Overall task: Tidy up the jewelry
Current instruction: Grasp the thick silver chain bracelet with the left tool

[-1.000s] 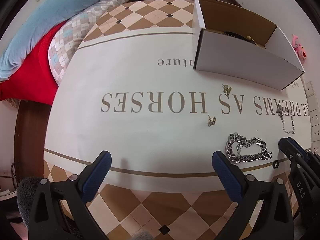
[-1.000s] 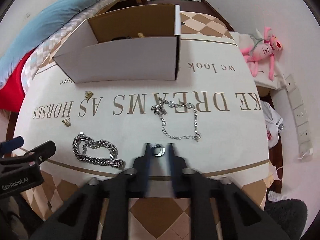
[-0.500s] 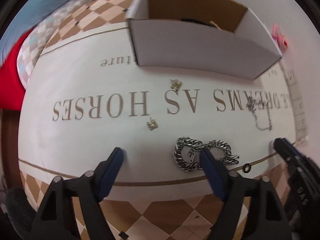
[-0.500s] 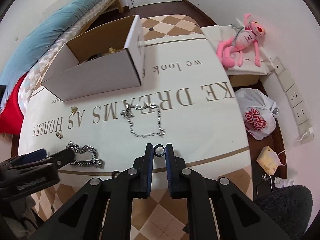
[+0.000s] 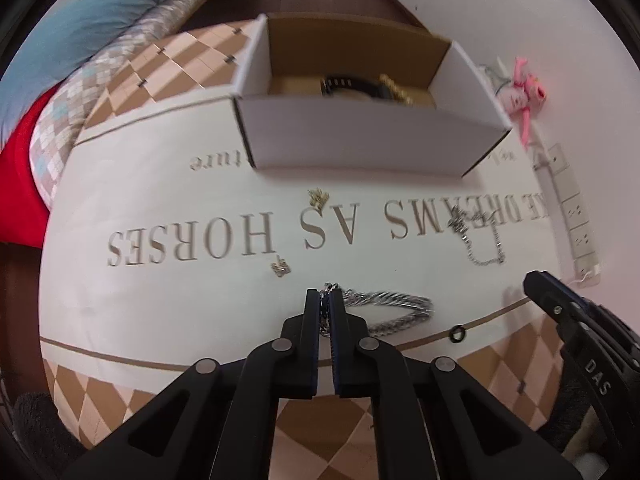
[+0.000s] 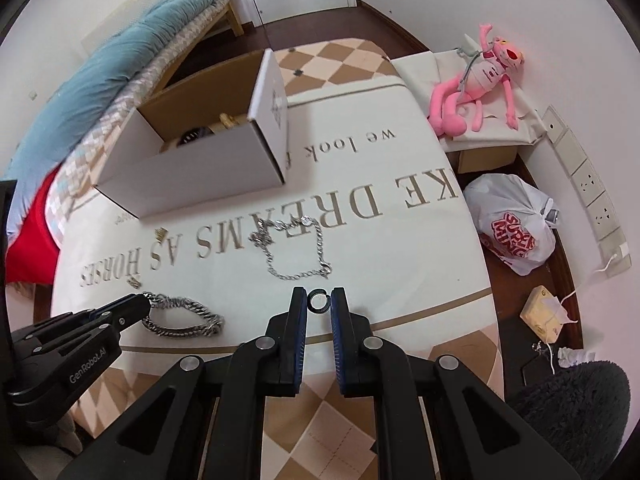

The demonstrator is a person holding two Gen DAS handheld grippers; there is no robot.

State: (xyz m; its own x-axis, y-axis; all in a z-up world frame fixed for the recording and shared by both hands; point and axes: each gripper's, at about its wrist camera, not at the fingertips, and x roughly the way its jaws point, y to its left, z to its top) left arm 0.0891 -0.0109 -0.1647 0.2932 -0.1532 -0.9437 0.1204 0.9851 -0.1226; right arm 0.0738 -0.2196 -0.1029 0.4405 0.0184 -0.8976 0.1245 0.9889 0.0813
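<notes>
My left gripper (image 5: 324, 300) is shut on the left end of a thick silver chain bracelet (image 5: 394, 304) lying on the white cloth; it also shows in the right wrist view (image 6: 182, 318). My right gripper (image 6: 319, 300) is shut on a small dark ring (image 6: 319, 301), held above the table. A thin silver chain (image 6: 294, 246) (image 5: 478, 236) lies mid-table. Two small gold earrings (image 5: 318, 197) (image 5: 281, 267) lie near the lettering. A black ring (image 5: 458, 333) lies by the bracelet. The open white box (image 5: 360, 136) (image 6: 208, 164) holds a dark band and gold jewelry.
A bed with blue and red bedding (image 5: 80, 40) borders the table's left. A pink plush toy (image 6: 476, 84), a plastic bag (image 6: 516, 232) and wall sockets (image 6: 592, 196) are at the right. The right gripper's body (image 5: 580, 344) shows in the left wrist view.
My left gripper moved right and closed on the bracelet's end. My right gripper lifted and swung right with the small ring held in it.
</notes>
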